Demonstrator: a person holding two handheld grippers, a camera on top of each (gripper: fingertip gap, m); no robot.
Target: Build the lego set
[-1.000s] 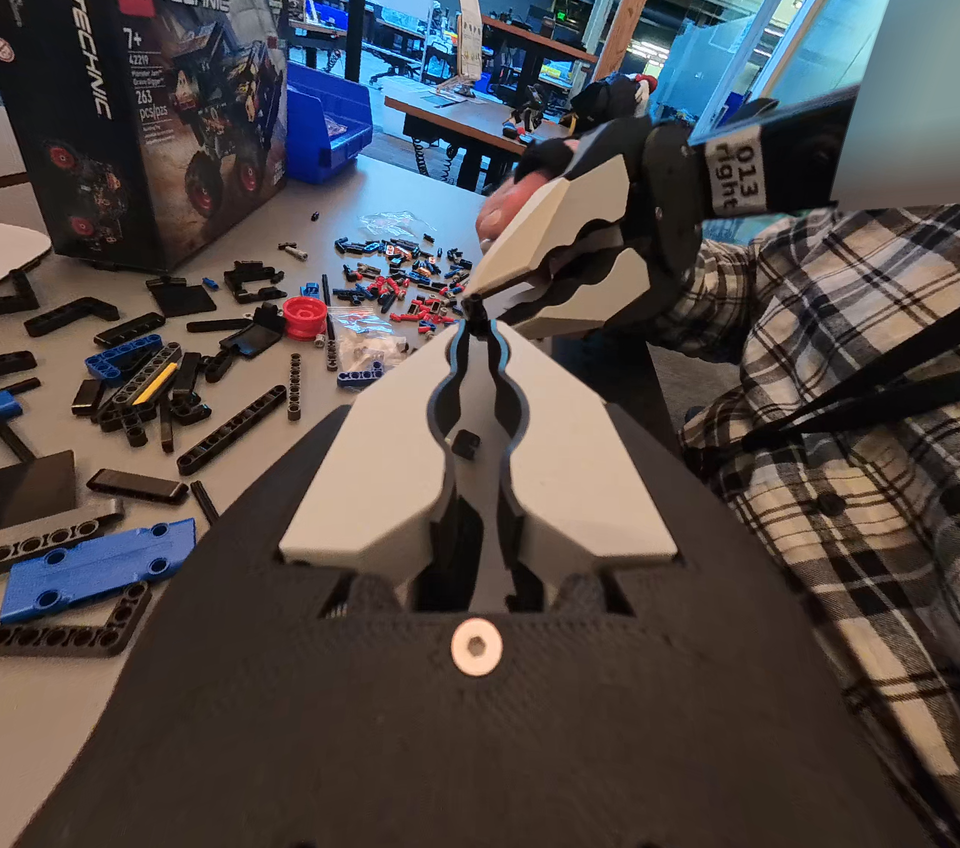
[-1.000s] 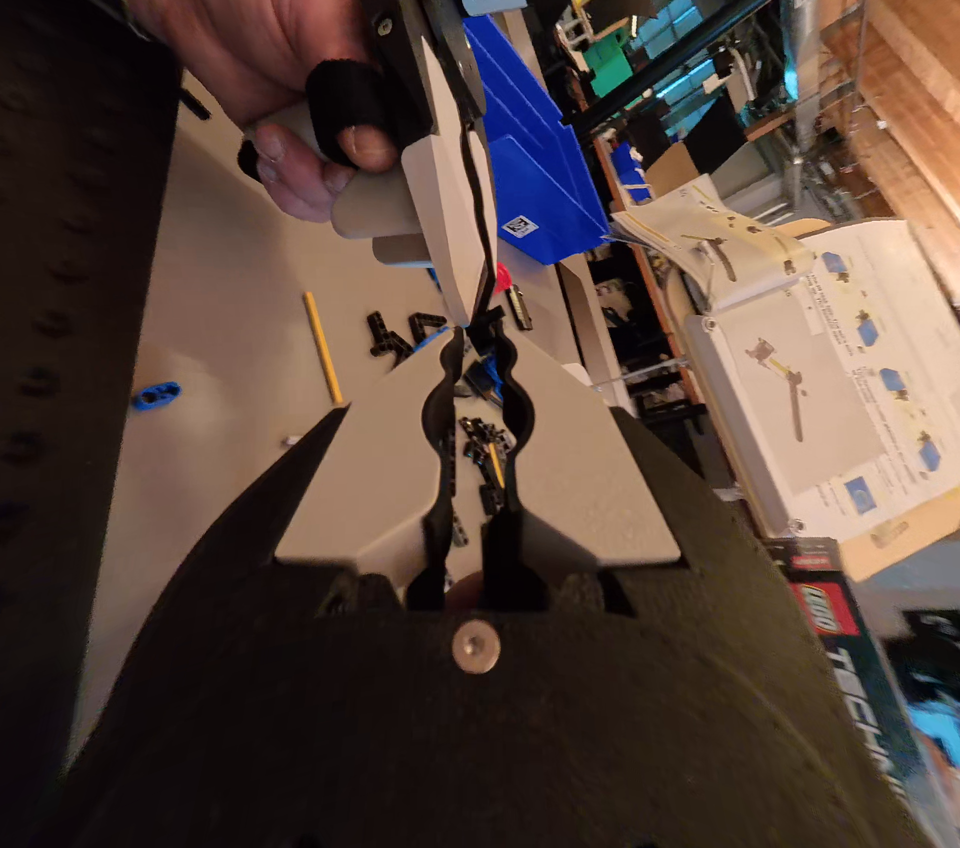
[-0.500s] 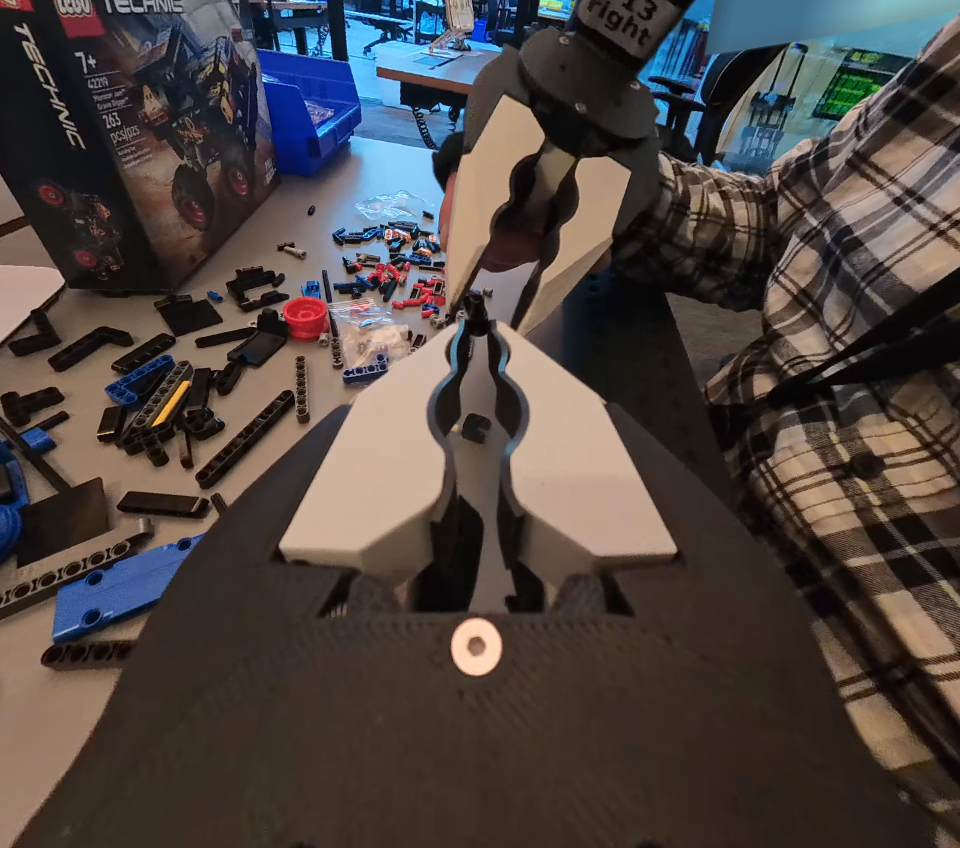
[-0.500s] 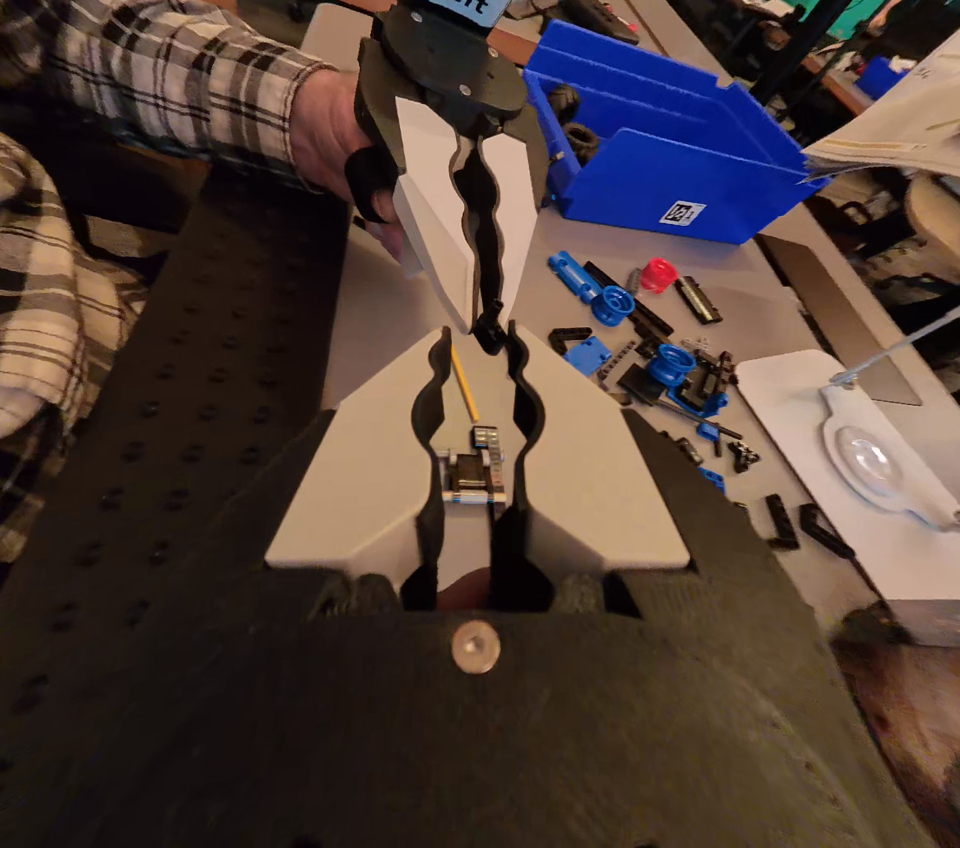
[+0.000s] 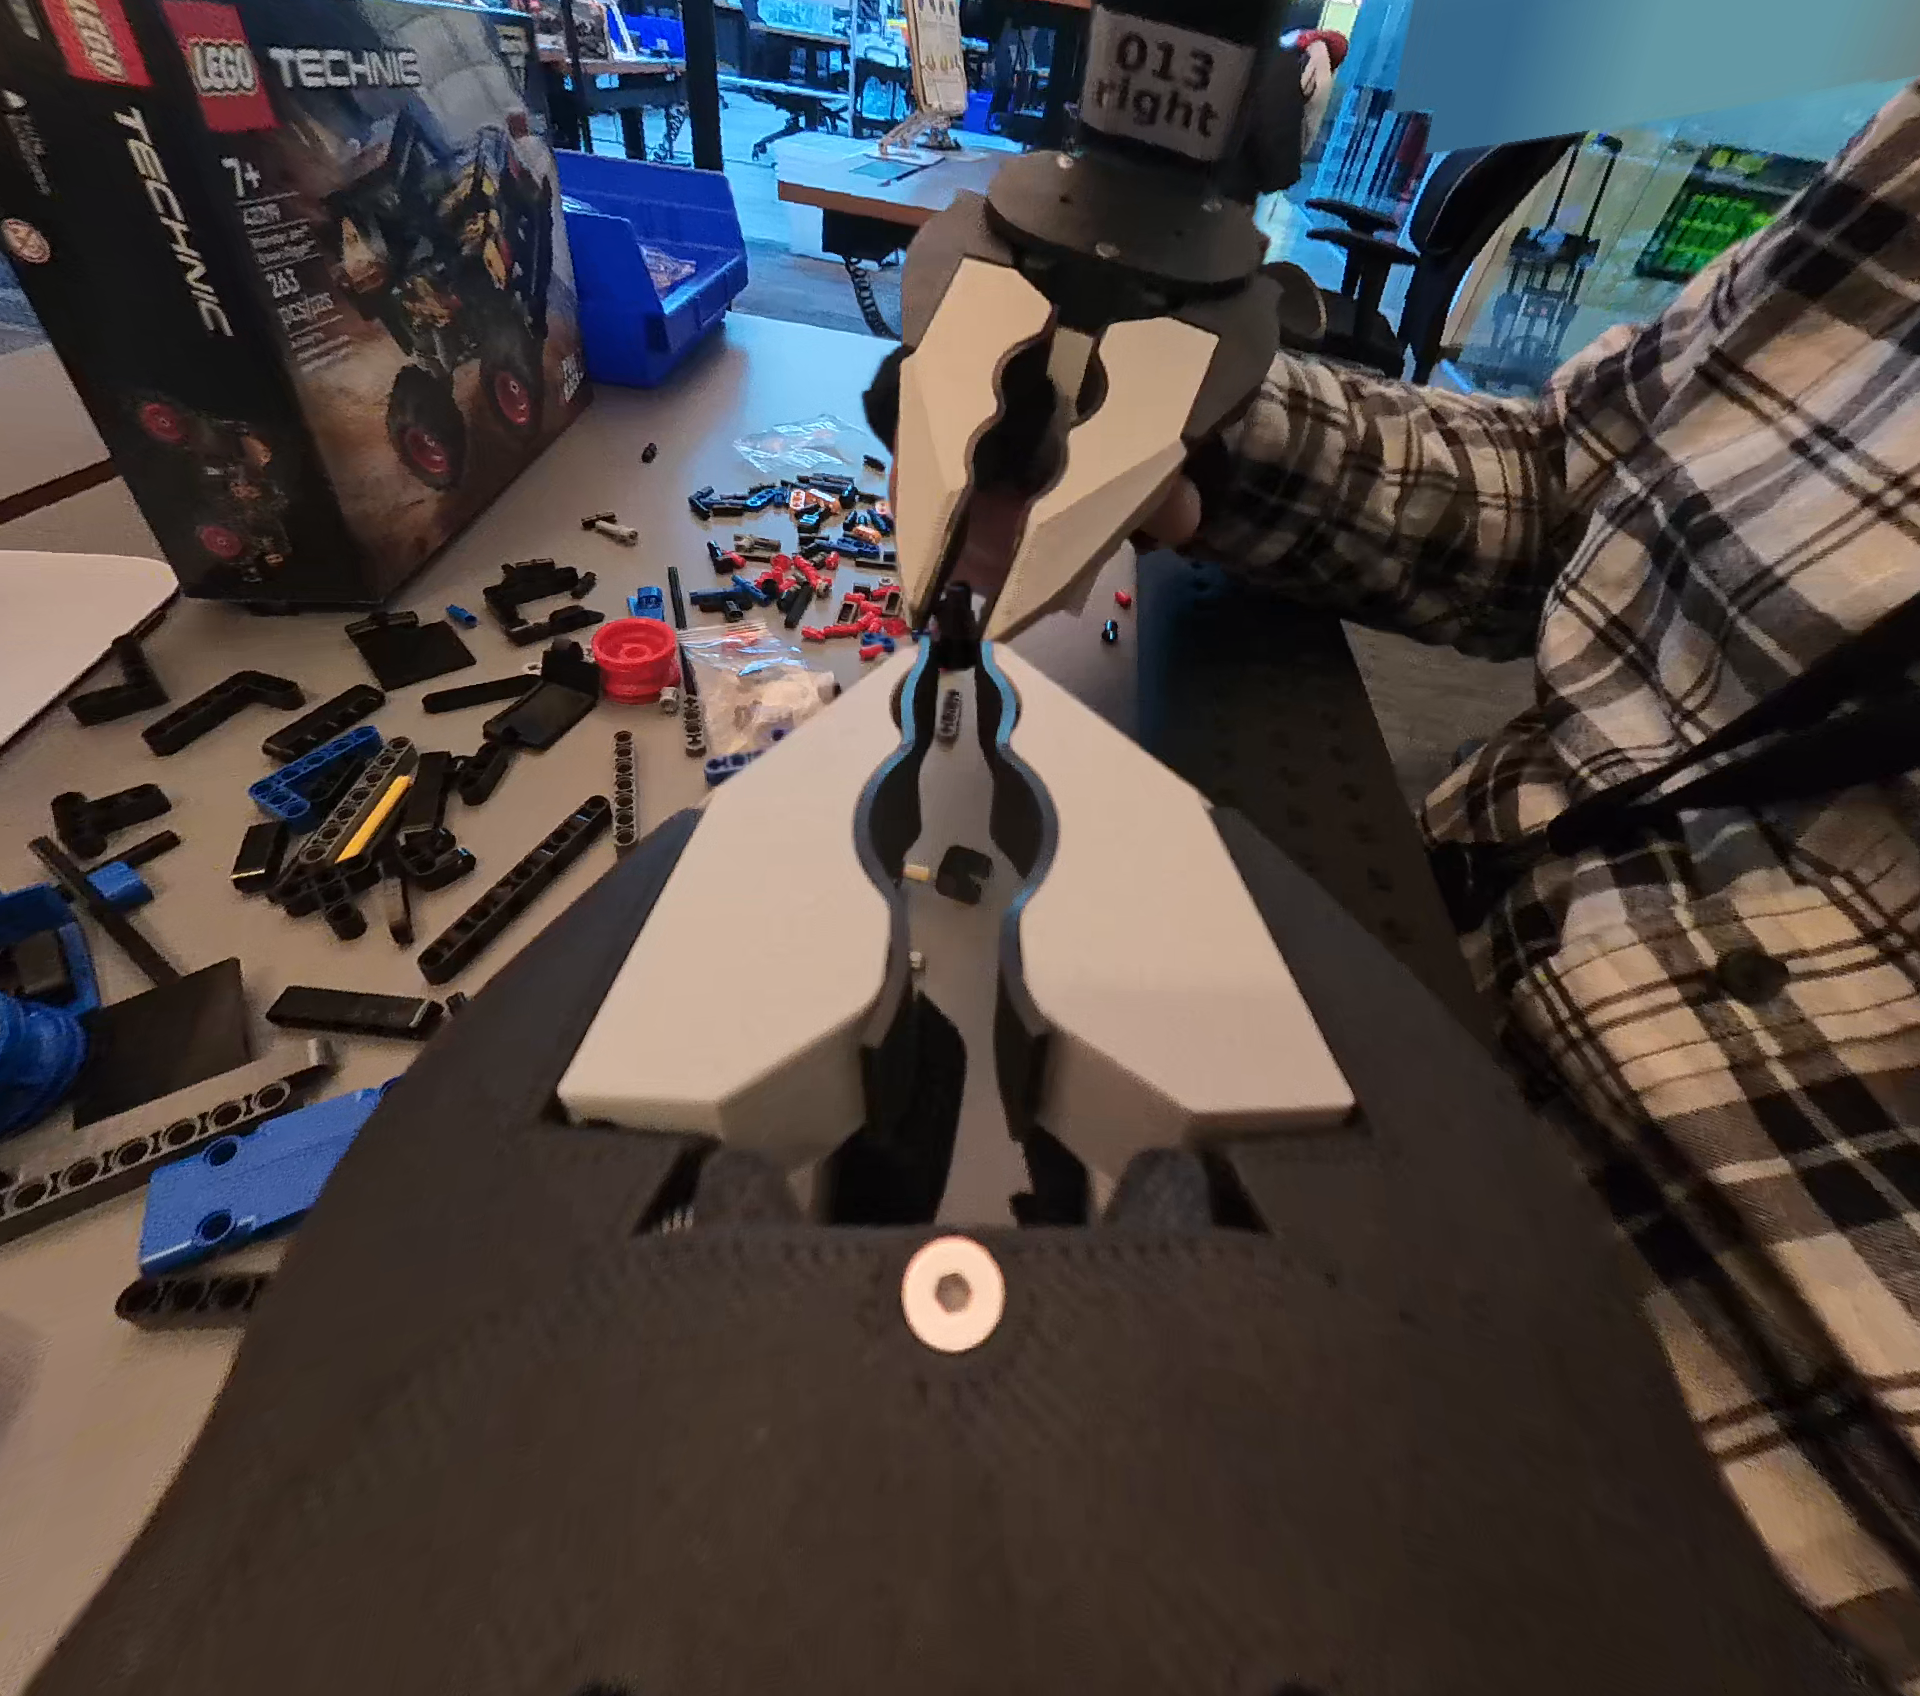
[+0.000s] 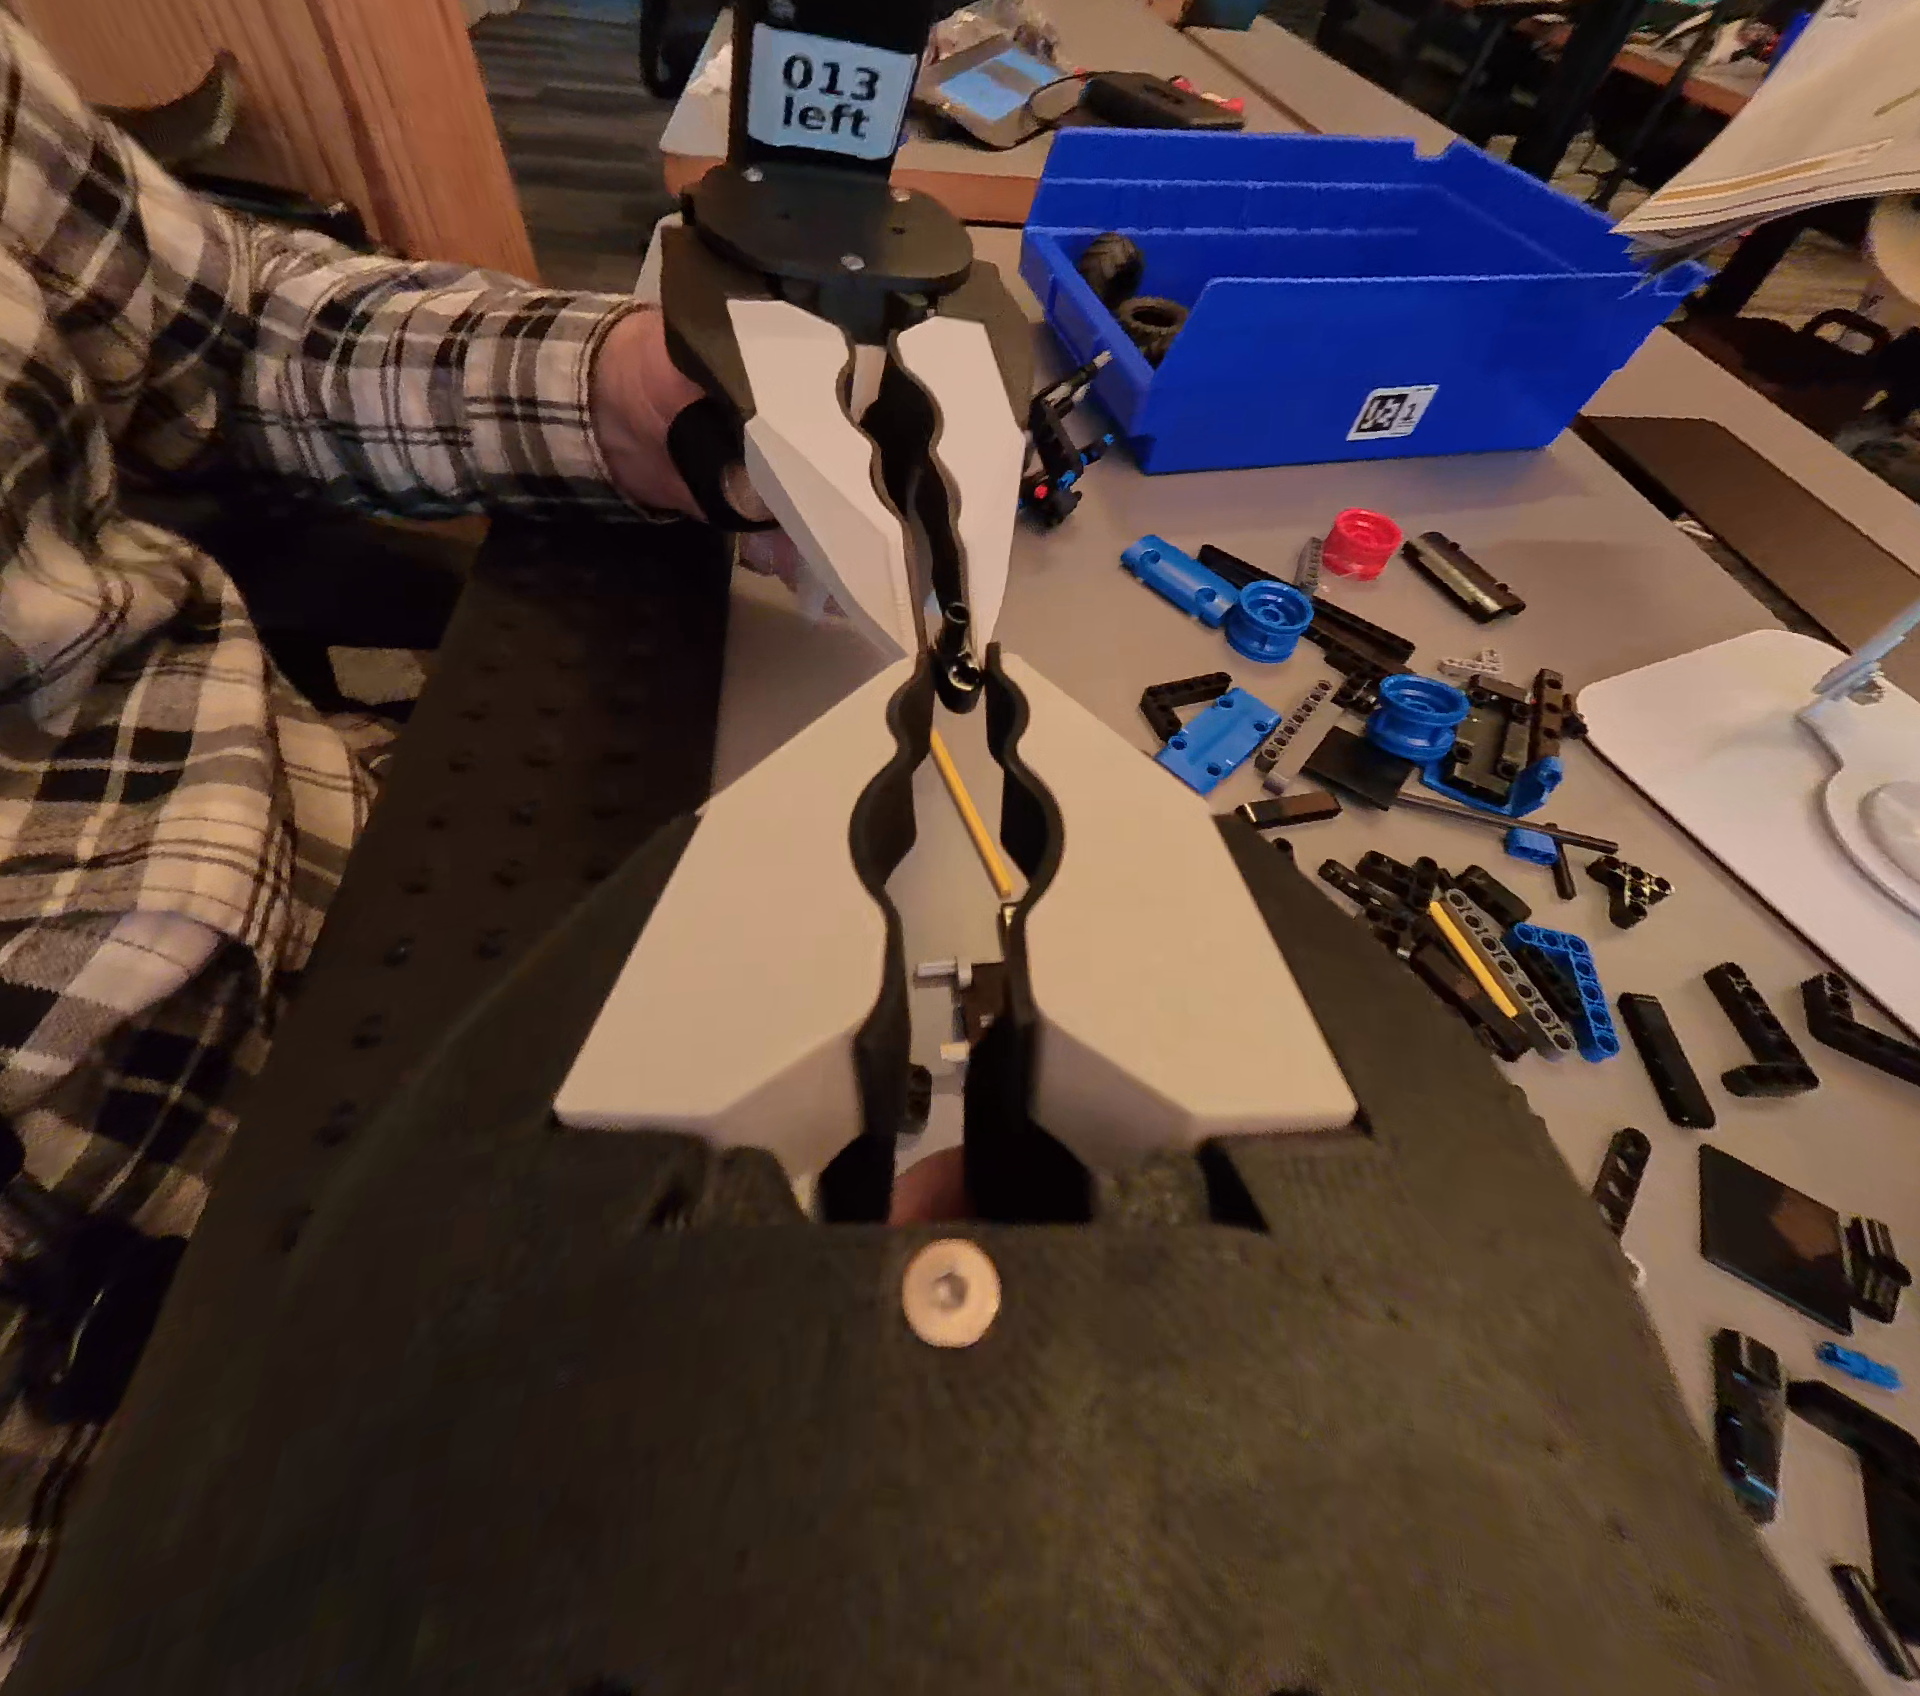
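Observation:
My left gripper (image 5: 951, 654) is shut on a small black pin (image 5: 954, 616) at its fingertips. My right gripper (image 6: 956, 667) is shut on a small black connector (image 6: 960, 676). The two grippers meet tip to tip above the grey table's near edge, and the two small parts touch. The right gripper also shows in the left wrist view (image 5: 956, 623), coming down from above. The left gripper likewise shows in the right wrist view (image 6: 951, 628). How the two parts fit together is too small to tell.
Loose black, blue and red pieces (image 5: 436, 815) lie spread over the table (image 5: 665, 483), with a red hub (image 5: 636, 659) and blue hubs (image 6: 1268, 620). The set's box (image 5: 291, 275), a blue bin (image 6: 1330, 296), a yellow axle (image 6: 971, 815) and a white board (image 6: 1714, 763) are nearby. A black perforated mat (image 6: 540, 711) lies by the person's plaid sleeve. Less than 4 cm separates the two grippers' tips.
Both grippers have swung round from a sideways tilt to face each other head on, tips still together. Each keeps its small black part.

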